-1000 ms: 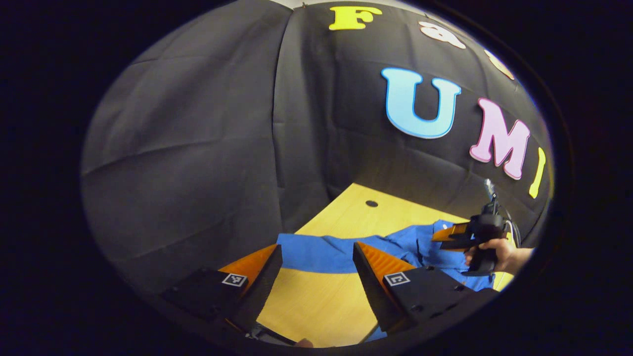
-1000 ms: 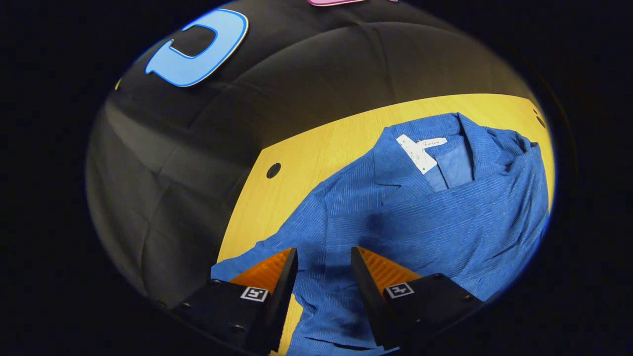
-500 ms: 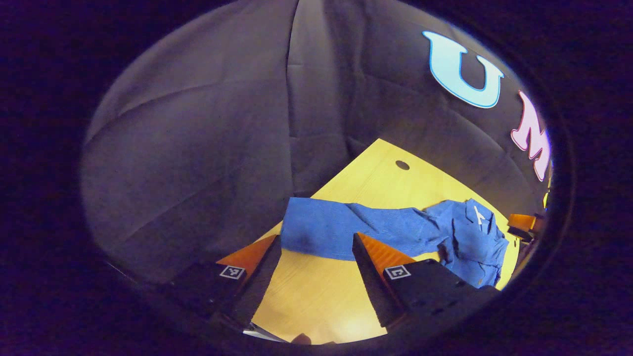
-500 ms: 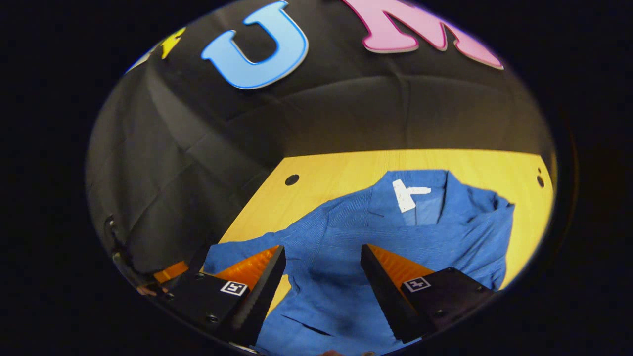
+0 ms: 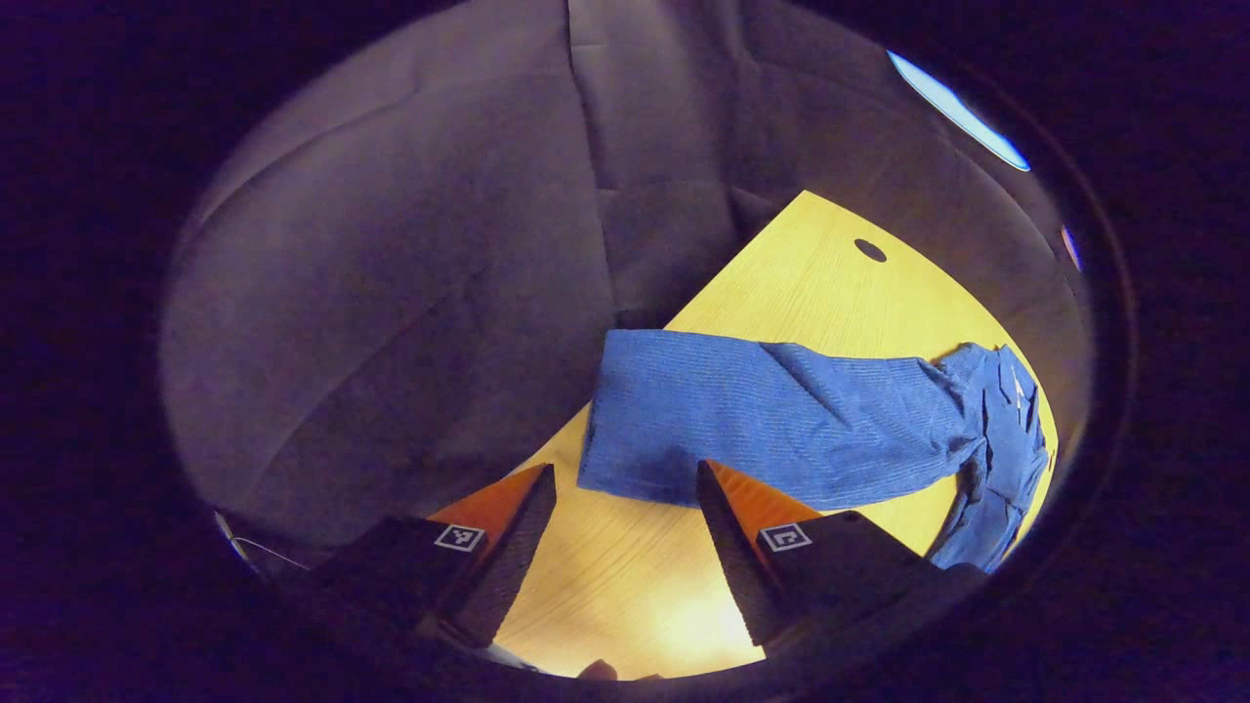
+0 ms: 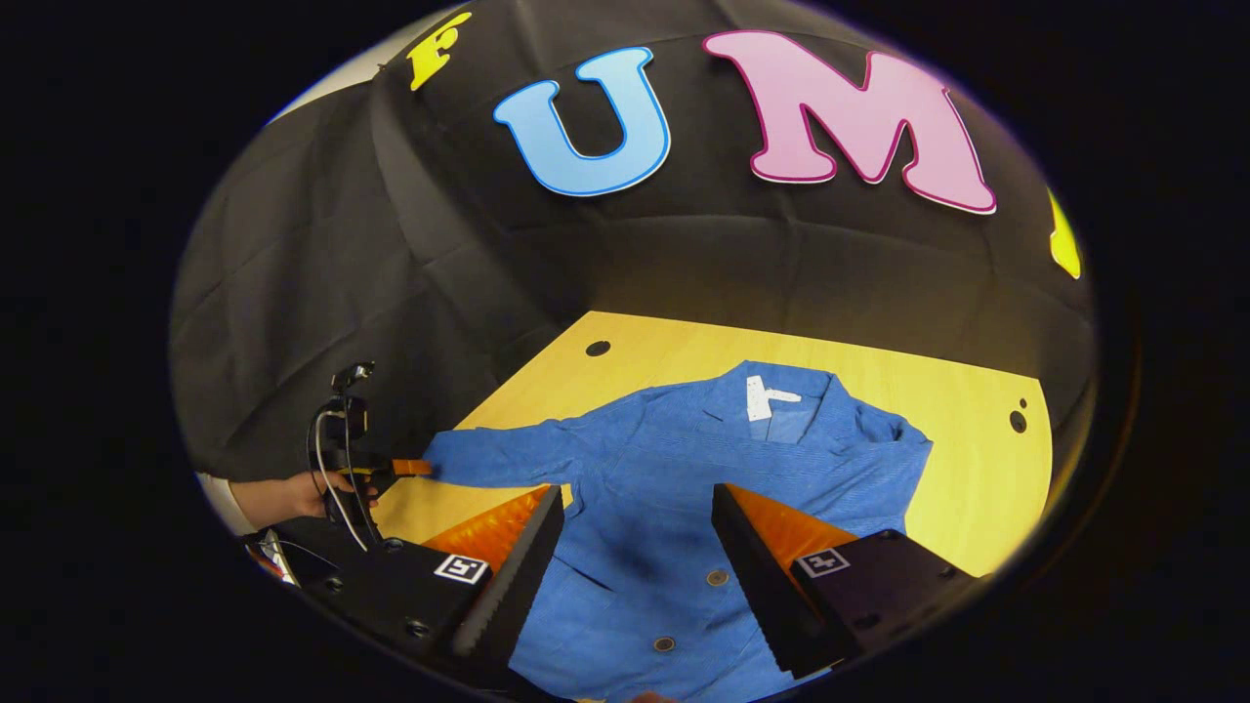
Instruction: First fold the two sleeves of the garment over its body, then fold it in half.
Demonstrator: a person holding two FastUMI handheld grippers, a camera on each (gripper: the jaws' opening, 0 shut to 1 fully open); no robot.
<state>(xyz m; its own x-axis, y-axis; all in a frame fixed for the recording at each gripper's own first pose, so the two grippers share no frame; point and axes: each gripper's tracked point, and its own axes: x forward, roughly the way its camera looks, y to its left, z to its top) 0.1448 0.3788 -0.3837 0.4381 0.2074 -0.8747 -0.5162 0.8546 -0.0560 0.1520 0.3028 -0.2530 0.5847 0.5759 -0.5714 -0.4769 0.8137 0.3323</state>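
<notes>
A blue jacket (image 6: 684, 459) lies face up on the wooden table (image 6: 977, 430), its collar and white label (image 6: 767, 395) at the far side. One sleeve (image 5: 781, 420) stretches flat toward the table's left edge. My left gripper (image 5: 623, 474) is open just short of that sleeve's cuff, and its right finger overlaps the cuff's near edge. In the right gripper view the left gripper (image 6: 405, 467) sits at the cuff, held by a hand (image 6: 293, 493). My right gripper (image 6: 637, 493) hovers open above the jacket's body with nothing between its fingers. The jacket's other side looks bunched inward.
The black cloth wall (image 5: 391, 293) stands close behind the table's left and far edges. Round holes (image 6: 598, 348) mark the tabletop near its far corners. Bare wood (image 5: 635, 596) lies in front of the sleeve cuff.
My left gripper has tilted down and closed in on the sleeve cuff. My right gripper has drawn back from the jacket, so more of the garment shows. Both stayed open.
</notes>
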